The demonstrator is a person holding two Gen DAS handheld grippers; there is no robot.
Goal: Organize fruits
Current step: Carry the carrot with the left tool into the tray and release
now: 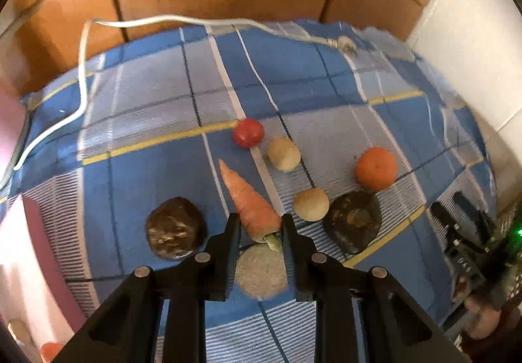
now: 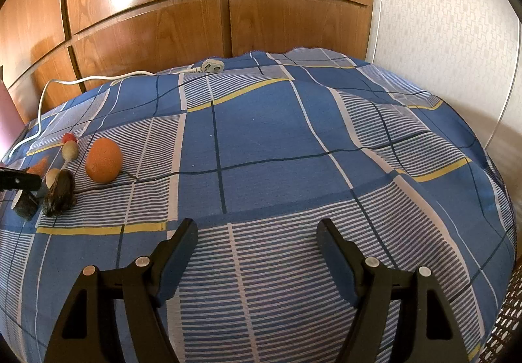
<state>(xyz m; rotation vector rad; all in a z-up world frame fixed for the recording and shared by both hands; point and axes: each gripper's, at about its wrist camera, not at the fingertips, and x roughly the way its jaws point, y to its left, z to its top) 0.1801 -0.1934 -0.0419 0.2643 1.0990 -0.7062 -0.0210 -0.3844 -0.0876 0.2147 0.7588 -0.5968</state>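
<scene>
On the blue checked cloth lie a carrot, a red tomato, two pale round fruits, an orange, two dark brown lumps and a pale rough ball. My left gripper has its fingers on either side of the carrot's thick stem end, with the pale rough ball below them. My right gripper is open and empty over bare cloth, right of the orange and a dark lump.
A white cable with a plug runs along the cloth's far edge. Wooden panels stand behind, a white wall to the right. A pink object sits at the left edge.
</scene>
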